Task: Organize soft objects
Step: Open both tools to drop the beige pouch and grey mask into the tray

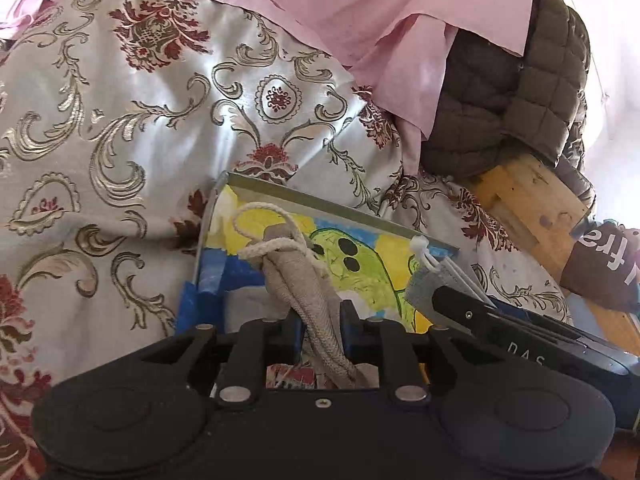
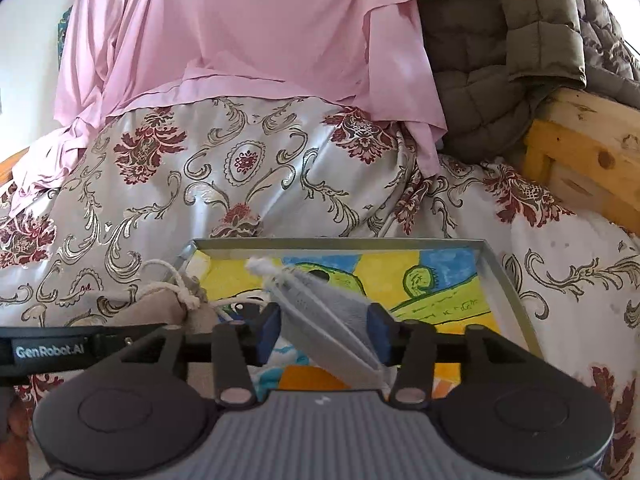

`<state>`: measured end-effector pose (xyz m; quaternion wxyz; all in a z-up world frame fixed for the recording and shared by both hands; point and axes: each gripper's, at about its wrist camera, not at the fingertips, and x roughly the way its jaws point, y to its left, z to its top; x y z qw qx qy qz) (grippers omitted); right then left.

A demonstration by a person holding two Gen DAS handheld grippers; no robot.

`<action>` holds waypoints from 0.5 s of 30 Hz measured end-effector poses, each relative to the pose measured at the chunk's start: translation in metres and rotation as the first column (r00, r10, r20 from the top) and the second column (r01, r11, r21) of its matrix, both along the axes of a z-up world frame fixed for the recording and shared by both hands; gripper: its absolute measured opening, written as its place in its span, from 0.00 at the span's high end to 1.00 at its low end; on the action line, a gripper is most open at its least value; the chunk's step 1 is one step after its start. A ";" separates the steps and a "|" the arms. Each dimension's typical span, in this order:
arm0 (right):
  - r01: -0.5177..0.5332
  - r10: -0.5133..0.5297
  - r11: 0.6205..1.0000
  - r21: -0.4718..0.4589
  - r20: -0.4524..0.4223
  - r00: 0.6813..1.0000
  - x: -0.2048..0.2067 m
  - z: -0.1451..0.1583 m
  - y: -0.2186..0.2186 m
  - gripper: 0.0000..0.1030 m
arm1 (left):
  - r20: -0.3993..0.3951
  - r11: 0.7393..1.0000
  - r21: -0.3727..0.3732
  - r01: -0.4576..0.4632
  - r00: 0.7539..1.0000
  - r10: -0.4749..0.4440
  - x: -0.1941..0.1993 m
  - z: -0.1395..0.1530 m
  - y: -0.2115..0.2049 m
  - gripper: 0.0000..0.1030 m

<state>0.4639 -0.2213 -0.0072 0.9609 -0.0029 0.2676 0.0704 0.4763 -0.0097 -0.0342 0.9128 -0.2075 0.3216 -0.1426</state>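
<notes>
**Two pouches over the painted tray**

The left gripper (image 1: 320,324) has its jaws slightly parted around a beige drawstring pouch (image 1: 298,280); whether the pads press it is unclear. The right gripper (image 2: 326,332) stands wider, a grey felt pouch (image 2: 328,320) loose between its blue pads (image 2: 269,332). Both pouches hang over a metal tray (image 2: 508,280) with a painted picture, lying on a floral bedspread (image 2: 200,184). "GenRobot.AI" marks the left gripper's side; "DAS", cut off, marks the right's.

The tray's (image 2: 516,304) near edge is hidden behind the right gripper (image 2: 324,330).
</notes>
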 end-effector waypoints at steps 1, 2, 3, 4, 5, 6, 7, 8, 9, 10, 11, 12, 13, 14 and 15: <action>-0.001 0.001 1.000 0.006 0.005 1.000 -0.002 0.002 -0.001 0.38 | -0.001 1.000 0.002 -0.002 1.000 0.002 -0.002 0.002 0.001 0.76; -0.003 0.003 1.000 0.010 0.013 1.000 -0.005 0.004 -0.001 0.32 | 0.000 1.000 0.004 -0.006 1.000 0.006 -0.005 0.003 0.001 0.72; -0.003 0.003 1.000 0.011 0.022 1.000 -0.008 0.007 -0.002 0.27 | 0.002 1.000 0.005 -0.009 1.000 0.009 -0.007 0.006 0.002 0.67; -0.001 0.001 1.000 0.010 0.031 1.000 -0.012 0.010 -0.002 0.25 | 0.008 1.000 0.004 -0.011 1.000 0.010 -0.010 0.008 0.003 0.65; 0.001 -0.001 1.000 0.009 0.041 0.999 -0.016 0.013 -0.003 0.21 | 0.016 1.000 0.009 -0.013 1.000 0.013 -0.013 0.012 0.003 0.57; 0.003 -0.003 1.000 0.010 0.050 0.999 -0.019 0.017 -0.005 0.18 | 0.023 1.000 0.017 -0.019 1.000 0.018 -0.014 0.015 0.002 0.50; 0.005 -0.006 1.000 0.014 0.059 0.998 -0.024 0.020 -0.007 0.17 | 0.029 0.999 0.025 -0.027 0.999 0.026 -0.017 0.018 0.002 0.49; 0.007 -0.008 1.000 0.020 0.065 0.998 -0.028 0.024 -0.009 0.16 | 0.033 0.999 0.031 -0.033 0.999 0.032 -0.020 0.022 0.002 0.46; 0.008 -0.010 1.000 0.028 0.071 0.997 -0.032 0.028 -0.011 0.15 | 0.036 0.999 0.035 -0.040 0.999 0.038 -0.023 0.026 0.001 0.44; 0.008 -0.011 0.999 0.037 0.080 0.997 -0.037 0.033 -0.013 0.14 | 0.042 0.998 0.037 -0.045 0.998 0.044 -0.027 0.030 0.001 0.43; 0.010 -0.013 0.999 0.044 0.089 0.996 -0.042 0.037 -0.015 0.12 | 0.052 0.998 0.042 -0.055 0.997 0.052 -0.032 0.034 0.001 0.40; 0.011 -0.016 0.999 0.050 0.098 0.995 -0.047 0.041 -0.016 0.11 | 0.067 0.997 0.050 -0.066 0.996 0.063 -0.038 0.039 0.000 0.37; 0.011 -0.017 0.998 0.055 0.111 0.994 -0.054 0.046 -0.017 0.10 | 0.085 0.996 0.057 -0.074 0.994 0.069 -0.044 0.044 -0.001 0.36; 0.013 -0.021 0.998 0.060 0.125 0.992 -0.059 0.051 -0.018 0.08 | 0.109 0.995 0.066 -0.079 0.992 0.072 -0.051 0.049 -0.002 0.36; 0.017 -0.026 0.998 0.066 0.142 0.990 -0.067 0.056 -0.019 0.07 | 0.127 0.994 0.074 -0.083 0.989 0.074 -0.057 0.054 -0.002 0.34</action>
